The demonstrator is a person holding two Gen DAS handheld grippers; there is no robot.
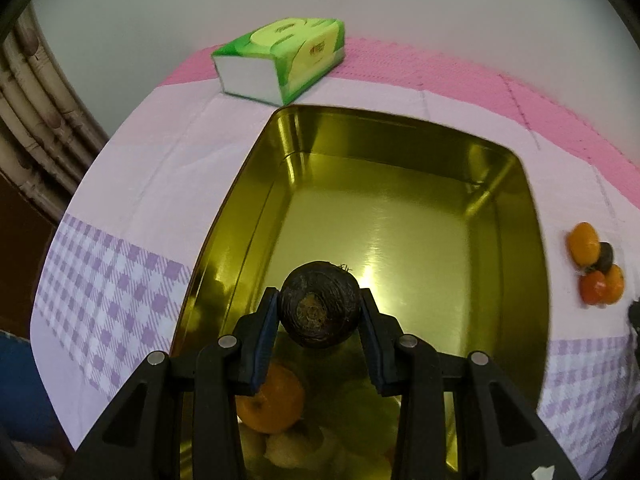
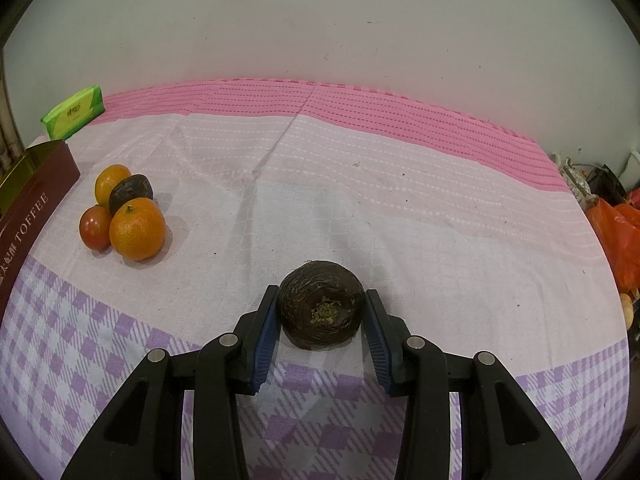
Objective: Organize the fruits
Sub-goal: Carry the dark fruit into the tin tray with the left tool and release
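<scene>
1. We are looking at a home setting: a table is wearing a soft tablecloth point(image 2: 360, 200) with pink stripes and a lilac check.
2. A green tissue pack point(image 1: 282, 58) is lying by a plain, scuffed wall point(image 2: 320, 32).
3. A toffee tin point(image 2: 28, 208) is serving as a fruit box.
4. Orange plastic bags point(image 2: 618, 236) and household clutter are piling up beside the table.

Left claw point(image 1: 319, 310) and right claw point(image 2: 321, 312) both angle downward, each clamped narrowly.
</scene>
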